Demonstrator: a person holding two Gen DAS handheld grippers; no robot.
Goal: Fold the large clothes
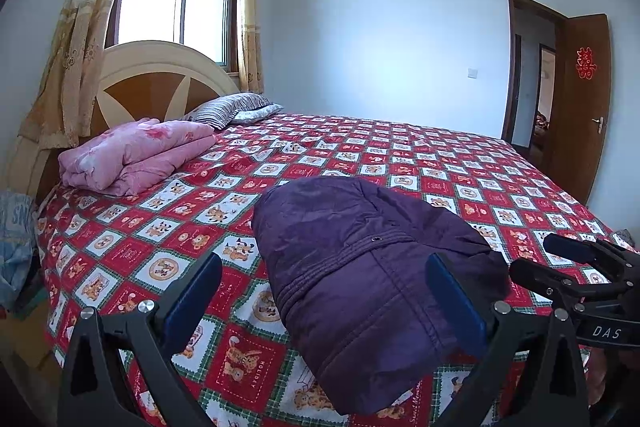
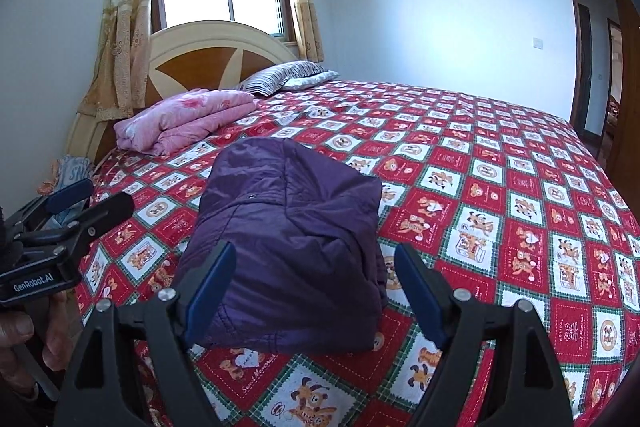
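I am holding both grippers, left gripper and right gripper, near the purple jacket on the bed. Both jaws are standing wide open, gripping nothing. The folded jacket is lying just ahead, stretching away from me, about as close to each.

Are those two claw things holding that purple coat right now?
No. Both the left gripper and right gripper are open, holding nothing; the folded purple jacket lies on the bed.

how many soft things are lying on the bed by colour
purple: 1, the folded jacket
pink: 1, the folded quilt
striped: 1, the pillow
pale patterned: 1, the pillow beside and partly under the striped one
total: 4, all lying on the red patterned bedspread
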